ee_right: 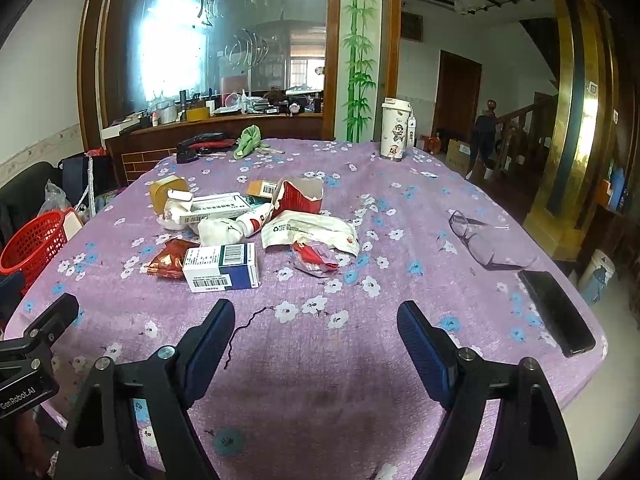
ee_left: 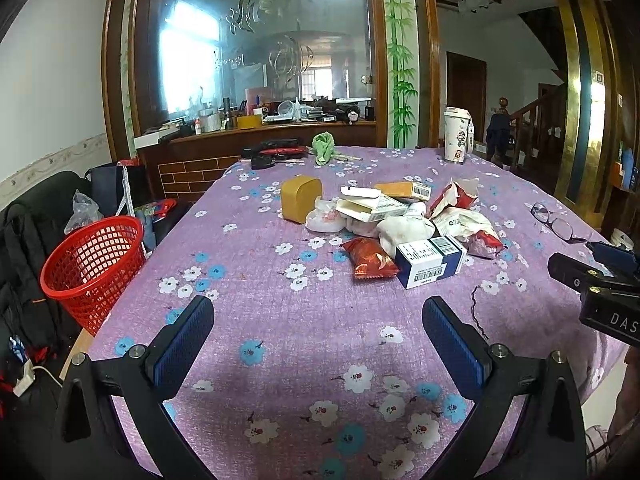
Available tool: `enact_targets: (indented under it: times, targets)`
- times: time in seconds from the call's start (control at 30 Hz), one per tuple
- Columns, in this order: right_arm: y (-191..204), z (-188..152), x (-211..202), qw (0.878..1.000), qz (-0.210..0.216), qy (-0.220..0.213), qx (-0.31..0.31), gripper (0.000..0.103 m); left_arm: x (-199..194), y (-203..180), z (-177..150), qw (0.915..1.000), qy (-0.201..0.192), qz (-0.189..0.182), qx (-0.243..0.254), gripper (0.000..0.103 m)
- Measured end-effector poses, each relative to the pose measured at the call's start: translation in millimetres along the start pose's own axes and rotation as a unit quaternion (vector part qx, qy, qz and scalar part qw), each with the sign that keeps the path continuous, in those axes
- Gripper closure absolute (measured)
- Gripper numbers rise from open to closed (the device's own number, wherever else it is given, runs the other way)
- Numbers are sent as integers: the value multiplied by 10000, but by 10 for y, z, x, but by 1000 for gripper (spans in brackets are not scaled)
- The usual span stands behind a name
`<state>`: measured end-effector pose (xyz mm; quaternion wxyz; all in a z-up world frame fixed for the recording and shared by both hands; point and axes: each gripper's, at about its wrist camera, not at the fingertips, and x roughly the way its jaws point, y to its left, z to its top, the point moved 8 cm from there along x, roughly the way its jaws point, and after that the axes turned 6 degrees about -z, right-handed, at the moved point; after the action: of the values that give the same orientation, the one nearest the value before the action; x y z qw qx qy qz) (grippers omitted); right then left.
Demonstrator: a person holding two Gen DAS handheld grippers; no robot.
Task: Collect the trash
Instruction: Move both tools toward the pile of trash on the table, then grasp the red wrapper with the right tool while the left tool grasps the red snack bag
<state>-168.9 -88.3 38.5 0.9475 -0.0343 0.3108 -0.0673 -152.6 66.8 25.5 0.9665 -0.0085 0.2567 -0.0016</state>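
With nothing yet lifted off the table (ee_left: 280, 320), judged the task as barely begun. Saw the whole trash pile (ee_left: 400, 224) still heaped at centre frame in the left wrist view, centre-left in the right wrist view: blue-and-white barcode box (ee_right: 222, 266) nearest, red snack packet (ee_left: 370, 263) touching its left side, crumpled white wrappers (ee_right: 312, 232) and torn red-and-white bag (ee_right: 298, 196) behind, flat cartons and a yellow box (ee_left: 300, 198) at the back. Red mesh basket (ee_left: 94, 264) at left edge, beside and below the table rim; looked empty as far as its mesh showed, though its bottom was hidden.

Left gripper (ee_left: 318, 340): fingers spread wide, nothing between them, bare tablecloth under them, lower centre of frame. Right gripper (ee_right: 316, 340): likewise wide apart and holding nothing, lower centre; a dark thread (ee_right: 246, 330) lay just inside its left finger.

Left over: every piece, pile to basket. Probably not trash, so to be skipped: glasses (ee_right: 480, 240) and phone (ee_right: 556, 322) at right, tumbler (ee_right: 394, 128) at upper centre, green cloth (ee_left: 326, 146) at the far edge.
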Motion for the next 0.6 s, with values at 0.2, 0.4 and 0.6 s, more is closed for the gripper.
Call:
enact_targets:
  times: [0.2, 0.4, 0.6]
  targets:
    - [-41, 13, 94, 9996, 210, 175, 57, 27, 149, -28, 52, 9992, 295, -253, -10, 0]
    - [-94, 23, 242, 9987, 319, 375, 100, 32, 377, -86, 165, 9971, 619, -437, 9, 0]
    - [-101, 72, 461, 9961, 584, 653, 116, 39, 642, -139, 220, 9922, 1046, -657, -180, 0]
